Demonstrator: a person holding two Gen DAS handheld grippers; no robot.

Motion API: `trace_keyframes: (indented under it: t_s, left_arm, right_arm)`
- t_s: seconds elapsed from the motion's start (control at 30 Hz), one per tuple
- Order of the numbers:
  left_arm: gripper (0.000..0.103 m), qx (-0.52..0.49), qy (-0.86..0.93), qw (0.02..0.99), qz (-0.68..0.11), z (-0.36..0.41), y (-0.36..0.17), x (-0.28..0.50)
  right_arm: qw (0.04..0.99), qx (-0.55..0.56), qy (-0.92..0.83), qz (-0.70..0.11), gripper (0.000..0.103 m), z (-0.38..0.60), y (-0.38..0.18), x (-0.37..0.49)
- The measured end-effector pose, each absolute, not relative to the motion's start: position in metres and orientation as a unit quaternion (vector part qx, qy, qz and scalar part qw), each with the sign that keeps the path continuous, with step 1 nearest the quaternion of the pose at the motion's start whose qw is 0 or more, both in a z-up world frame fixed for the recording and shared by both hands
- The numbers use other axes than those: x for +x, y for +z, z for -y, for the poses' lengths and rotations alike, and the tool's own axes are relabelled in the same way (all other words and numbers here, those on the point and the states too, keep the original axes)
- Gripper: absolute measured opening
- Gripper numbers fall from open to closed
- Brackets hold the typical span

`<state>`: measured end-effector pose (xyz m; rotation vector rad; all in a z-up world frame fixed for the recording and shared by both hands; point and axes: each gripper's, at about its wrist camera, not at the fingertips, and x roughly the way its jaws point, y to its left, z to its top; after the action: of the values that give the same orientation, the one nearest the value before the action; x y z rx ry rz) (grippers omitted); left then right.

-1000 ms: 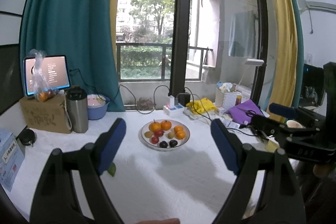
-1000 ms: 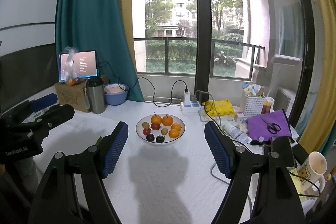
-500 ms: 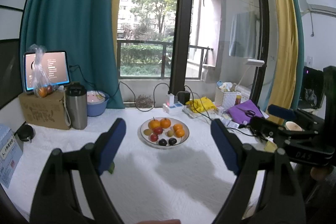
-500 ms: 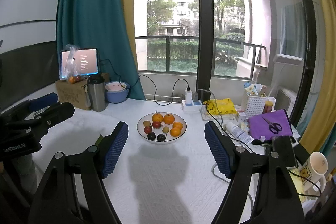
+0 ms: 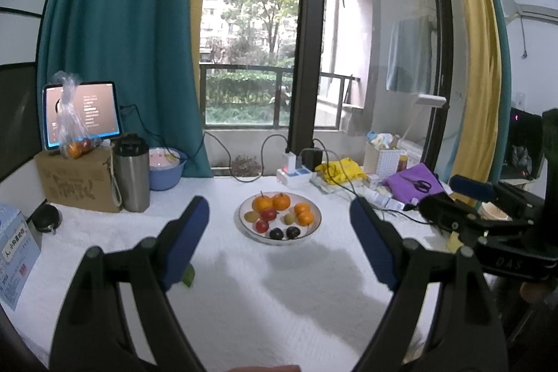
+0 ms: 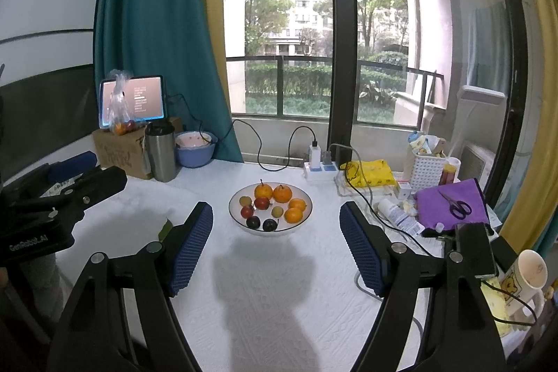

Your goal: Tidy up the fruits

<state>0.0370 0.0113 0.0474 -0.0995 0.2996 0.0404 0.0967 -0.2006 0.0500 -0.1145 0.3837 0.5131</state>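
nothing has moved: each hand-held gripper, left (image 5: 279,239) and right (image 6: 277,244), hovers spread before the fruit bowl (image 6: 270,230).

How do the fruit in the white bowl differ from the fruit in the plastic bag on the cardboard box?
The fruit in the white bowl lie loose and uncovered; the fruit in the plastic bag are wrapped. The bowl sits mid-table between both views' open fingers; the bag stands on the cardboard box at far left. Both hold orange and red fruit.
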Motion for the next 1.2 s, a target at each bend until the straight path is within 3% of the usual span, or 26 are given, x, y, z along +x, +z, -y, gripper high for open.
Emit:
trace_keyframes:
  t_s: [1.2]
  left_arm:
    - [0.084,-0.05,0.017,0.986,-0.156,-0.0119,0.0421,0.0376]
  right_arm:
    - [0.948,-0.056,0.253,-0.186,0.078,0.1999,0.0503,0.0962]
